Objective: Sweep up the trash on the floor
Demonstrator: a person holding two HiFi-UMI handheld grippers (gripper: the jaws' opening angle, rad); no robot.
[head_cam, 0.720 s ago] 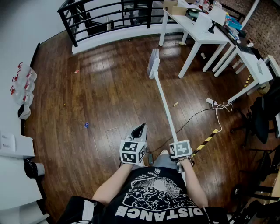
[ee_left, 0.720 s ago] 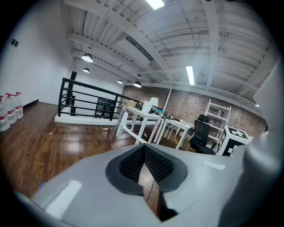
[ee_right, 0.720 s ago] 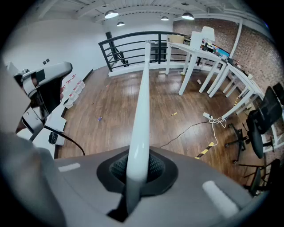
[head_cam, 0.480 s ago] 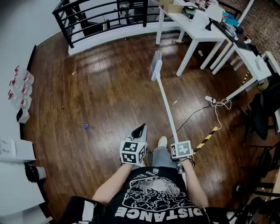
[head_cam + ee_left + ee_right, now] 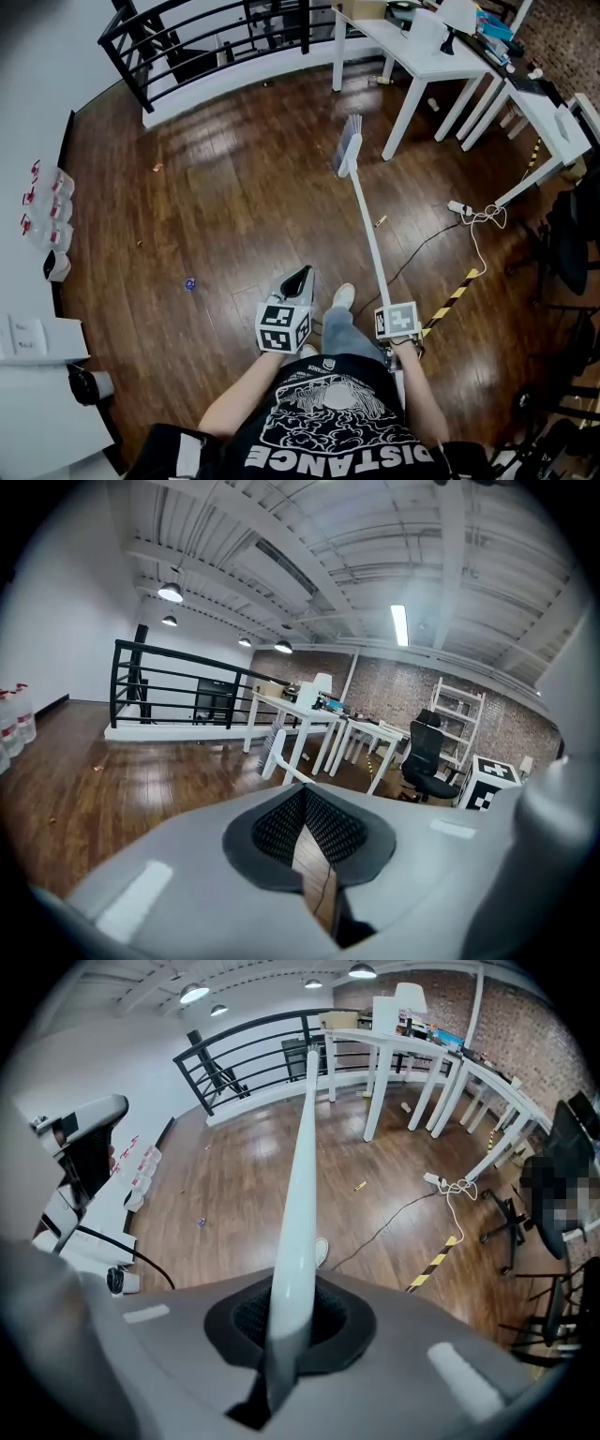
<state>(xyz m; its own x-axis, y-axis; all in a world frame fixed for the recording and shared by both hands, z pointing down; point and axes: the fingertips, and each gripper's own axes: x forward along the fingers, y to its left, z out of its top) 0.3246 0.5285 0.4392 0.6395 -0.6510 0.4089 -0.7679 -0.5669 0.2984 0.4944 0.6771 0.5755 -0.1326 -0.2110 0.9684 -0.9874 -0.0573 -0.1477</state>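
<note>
The right claw is clenching the broom by its white shaft, whose long axis is running straight ahead to the bristle head, near a white table leg. A yellow scrap is lying just right of the shaft, nearest this arm, with open floor spreading leftward. The left claw is seemingly pinched closed, carrying nothing.

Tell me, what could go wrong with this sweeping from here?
Only the right tongs grip the long broom, at its very end, so it may twist or slip. The yellowish scrap lies close to a black cable and a power strip; the bristles could snag them. The left tongs are shut and empty, no dustpan in sight, so trash may just scatter.
</note>
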